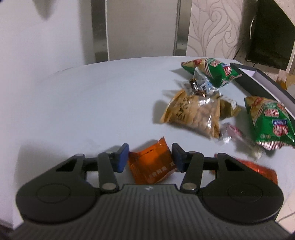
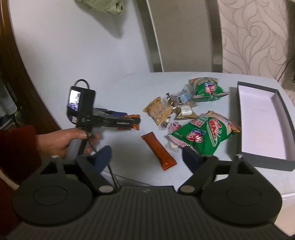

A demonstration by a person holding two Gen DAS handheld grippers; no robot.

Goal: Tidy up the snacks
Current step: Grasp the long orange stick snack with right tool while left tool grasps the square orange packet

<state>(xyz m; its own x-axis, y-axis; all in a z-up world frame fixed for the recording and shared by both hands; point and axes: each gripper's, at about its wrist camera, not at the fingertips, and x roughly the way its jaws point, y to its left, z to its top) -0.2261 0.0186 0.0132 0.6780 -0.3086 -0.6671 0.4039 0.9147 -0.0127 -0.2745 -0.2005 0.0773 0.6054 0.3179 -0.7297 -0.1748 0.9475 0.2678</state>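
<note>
Sitting between the blue pads of the left hand-held gripper (image 1: 149, 157), low in the left wrist view, is an orange snack packet (image 1: 151, 165); the right pad touches it, a firm grip I cannot tell. Lower centre of the right wrist view, the right hand-held gripper (image 2: 147, 159) gapes released over an orange bar (image 2: 158, 151) on the worktop (image 2: 129, 88), green bags (image 2: 204, 134) and grey box (image 2: 265, 118) to the right.

Pale desk (image 2: 129, 88) sitting against a white wall. Swirl-patterned wallpaper (image 2: 254, 37) showing to the right. Metal-framed panel (image 1: 136, 27) standing behind the desk's far edge. Green cloth bundle (image 2: 103, 6) hanging at the top. Dark screen (image 1: 272, 35) leaning at far right.
</note>
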